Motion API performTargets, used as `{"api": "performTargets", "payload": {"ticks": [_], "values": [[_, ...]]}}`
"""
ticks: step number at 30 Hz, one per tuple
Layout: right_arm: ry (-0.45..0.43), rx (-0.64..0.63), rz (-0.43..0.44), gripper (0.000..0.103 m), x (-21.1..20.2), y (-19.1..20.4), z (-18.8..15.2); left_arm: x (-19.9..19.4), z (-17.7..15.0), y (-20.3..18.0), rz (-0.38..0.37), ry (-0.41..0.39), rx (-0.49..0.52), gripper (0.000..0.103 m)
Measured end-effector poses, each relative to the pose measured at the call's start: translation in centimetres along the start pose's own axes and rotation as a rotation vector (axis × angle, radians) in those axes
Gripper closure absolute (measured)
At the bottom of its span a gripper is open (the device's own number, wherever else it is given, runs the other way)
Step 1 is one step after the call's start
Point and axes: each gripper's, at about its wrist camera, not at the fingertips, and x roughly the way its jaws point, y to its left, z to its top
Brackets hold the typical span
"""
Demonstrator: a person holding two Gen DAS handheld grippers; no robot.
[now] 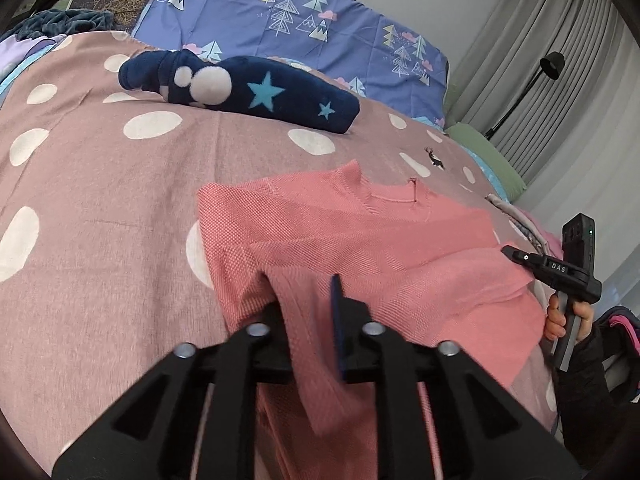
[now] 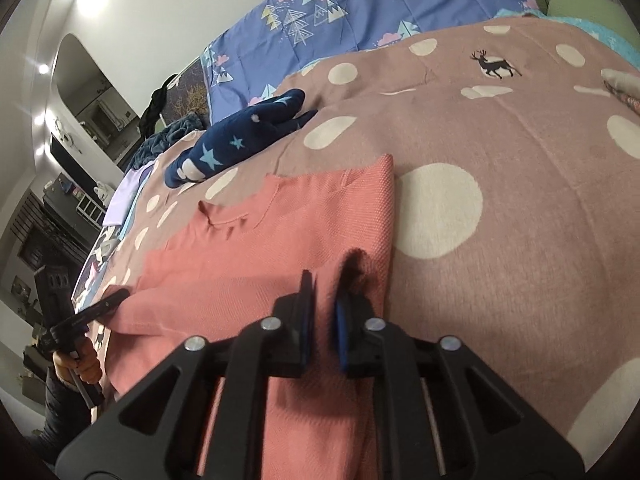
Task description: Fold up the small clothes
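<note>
A pink knit sweater (image 1: 360, 236) lies on the dotted pink bedspread (image 1: 100, 184), collar toward the pillows. My left gripper (image 1: 308, 312) is shut on a fold of the sweater's lower part, cloth bunched between its jaws. My right gripper (image 2: 324, 300) is shut on the sweater (image 2: 280, 224) near its other lower side edge. The right gripper also shows in the left wrist view (image 1: 516, 254), at the sweater's right side. The left gripper shows in the right wrist view (image 2: 116, 298), at the sweater's left side.
A folded navy garment with stars (image 1: 256, 92) lies beyond the sweater near the blue tree-print pillow (image 1: 300, 28). A green pillow (image 1: 484, 156) and grey curtains (image 1: 560, 60) are at the right. The bedspread (image 2: 520, 184) stretches wide to the right.
</note>
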Motion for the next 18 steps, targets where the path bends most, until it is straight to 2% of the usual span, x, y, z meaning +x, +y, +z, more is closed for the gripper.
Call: {"api": "performTargets", "payload": {"ticks": [2,6,8,10,13,15,17,18], "values": [[-0.002,-0.028,0.018,0.077,-0.9,0.5,-0.6,-0.5,-0.5,-0.1,-0.011,0.007,0.007,0.076],[0.019,-0.054,0.029,0.076,-2.2,0.9,-1.9,-1.7,-1.9,0.2,-0.031,0.032,-0.004,0.075],[0.029,-0.057,0.044,0.085,-2.4,1.0,-2.3,-2.4,-2.1,0.2,-0.048,0.018,-0.015,0.098],[0.035,-0.055,0.057,0.093,-2.5,1.1,-2.3,-2.9,-2.0,0.2,-0.07,-0.008,-0.034,0.099],[0.01,-0.007,0.104,0.095,-2.4,0.7,-0.9,-3.1,-0.6,0.3,-0.104,-0.063,-0.076,0.099],[-0.015,0.03,0.12,0.095,-2.1,0.2,0.9,-2.3,1.5,0.7,-0.083,-0.097,-0.099,0.099],[-0.047,0.103,0.12,0.089,-1.0,-0.7,3.5,-0.6,3.8,1.8,-0.033,-0.108,-0.138,0.095],[-0.05,0.13,0.098,0.073,-0.4,-1.1,4.4,0.0,4.4,2.3,0.011,-0.109,-0.154,0.093]]}}
